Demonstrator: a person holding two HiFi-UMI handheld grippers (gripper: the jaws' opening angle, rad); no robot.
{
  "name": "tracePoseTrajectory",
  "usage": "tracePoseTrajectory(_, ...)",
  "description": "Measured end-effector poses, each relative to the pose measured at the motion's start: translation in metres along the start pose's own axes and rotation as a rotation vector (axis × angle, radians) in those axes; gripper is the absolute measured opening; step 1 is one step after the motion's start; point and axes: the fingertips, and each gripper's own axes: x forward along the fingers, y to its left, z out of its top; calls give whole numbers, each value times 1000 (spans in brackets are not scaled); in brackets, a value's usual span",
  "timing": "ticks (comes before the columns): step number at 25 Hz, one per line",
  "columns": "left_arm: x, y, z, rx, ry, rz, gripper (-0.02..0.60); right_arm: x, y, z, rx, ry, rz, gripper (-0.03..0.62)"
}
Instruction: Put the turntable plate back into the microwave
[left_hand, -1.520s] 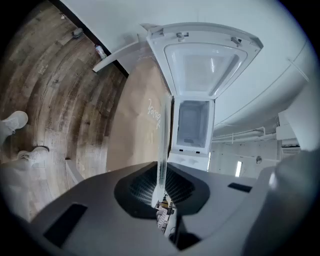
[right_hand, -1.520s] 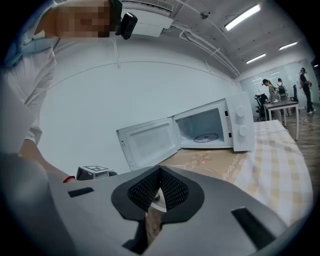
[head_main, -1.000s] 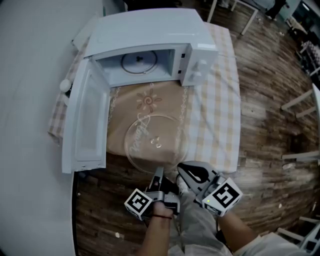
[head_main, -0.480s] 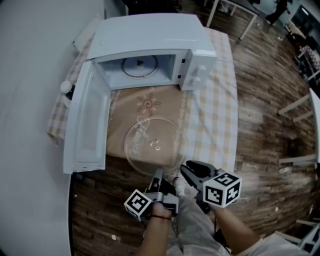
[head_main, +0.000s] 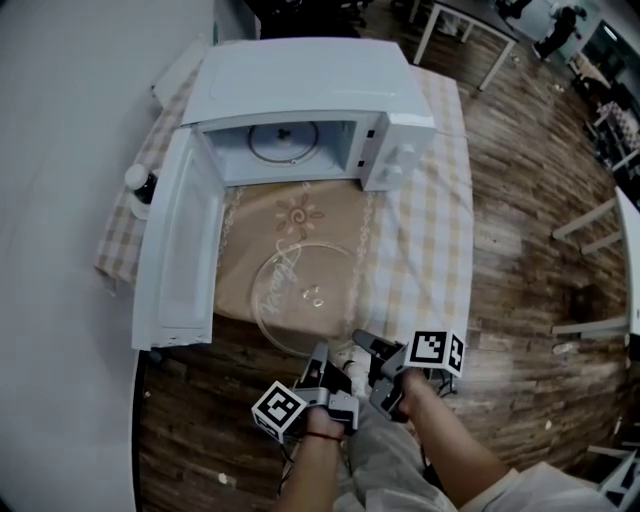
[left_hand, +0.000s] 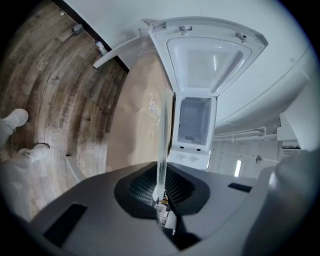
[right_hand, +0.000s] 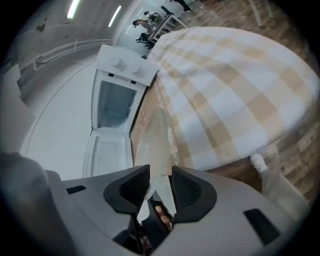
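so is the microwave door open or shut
Open. The door is swung wide to the left of the microwave, and its inside with the roller ring shows.

head view: overhead, steeply down | both gripper views: low, close, facing microwave (head_main: 300, 75) | shared: microwave

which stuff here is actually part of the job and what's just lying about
Job: glass turntable plate, clamped at its rim by the left tool; right tool, jaws just opening, rim between them; microwave with open door and roller ring.
Lying about: bottle beside the door; checked tablecloth; tan mat.
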Motion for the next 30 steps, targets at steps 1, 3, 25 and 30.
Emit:
tracePoseTrajectory(1,0,-1,0,-2,1,-4,25,3,-2,-2,34,-2,7,153)
tracePoseTrajectory(3,1,-1,-2,-1,8,-6,25,7,-4,-4,86,-16,26,131)
tracePoseTrajectory(25,-20,4,35,130,-127,150,55,7,2,4,210,-54,135,51)
tracePoseTrajectory(30,-15,3,34,30,-97,102,37,8,0,5,227,-47,143,51)
